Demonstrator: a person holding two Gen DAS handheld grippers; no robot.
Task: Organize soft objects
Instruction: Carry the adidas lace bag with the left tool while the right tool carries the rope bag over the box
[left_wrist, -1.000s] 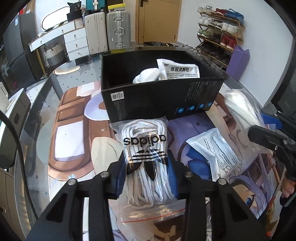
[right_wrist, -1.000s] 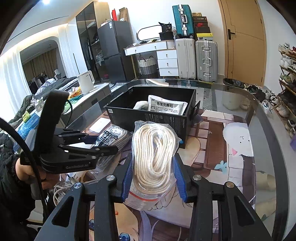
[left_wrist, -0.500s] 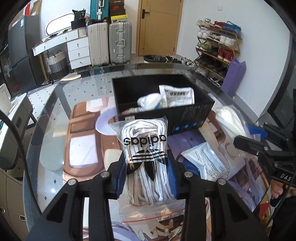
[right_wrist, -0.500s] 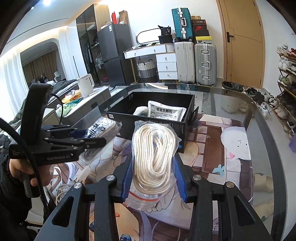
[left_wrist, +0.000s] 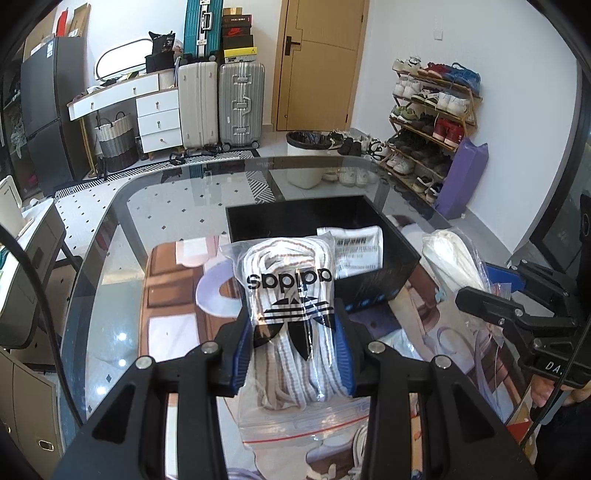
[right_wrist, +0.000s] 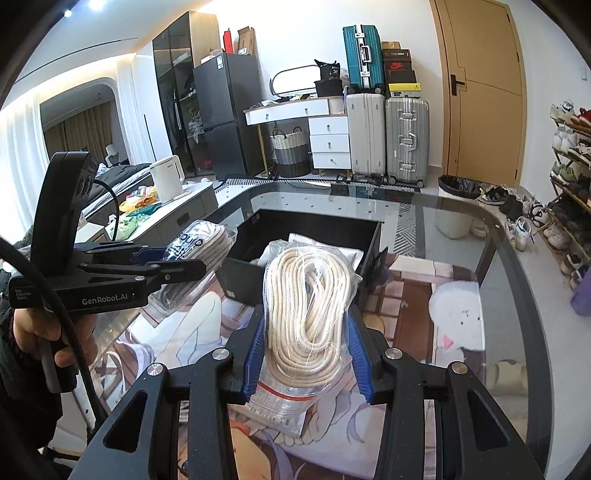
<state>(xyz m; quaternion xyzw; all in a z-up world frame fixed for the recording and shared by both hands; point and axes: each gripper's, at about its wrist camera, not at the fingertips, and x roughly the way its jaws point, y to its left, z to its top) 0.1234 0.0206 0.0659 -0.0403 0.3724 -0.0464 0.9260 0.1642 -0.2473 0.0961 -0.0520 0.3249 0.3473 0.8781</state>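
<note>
My left gripper (left_wrist: 293, 334) is shut on a clear adidas bag of striped laces (left_wrist: 290, 306) and holds it in the air short of the black box (left_wrist: 399, 273). My right gripper (right_wrist: 306, 354) is shut on a clear bag of cream rope (right_wrist: 308, 306), also raised near the box (right_wrist: 240, 280). The box holds a white medicine packet (left_wrist: 356, 251) and something white beside it. In the right wrist view the left gripper (right_wrist: 181, 267) and its bag (right_wrist: 201, 243) show at the left. In the left wrist view the right gripper (left_wrist: 491, 299) shows at the right.
The glass table (left_wrist: 166, 206) carries a printed anime mat (right_wrist: 417, 302). Loose white cord (left_wrist: 360, 450) lies on the mat under my left gripper. Beyond the table stand suitcases (left_wrist: 221, 103), a shoe rack (left_wrist: 432, 122) and a bin (left_wrist: 306, 158).
Both grippers have risen with their bags. The box and table now sit lower and farther in both views. Both grips are unchanged.
</note>
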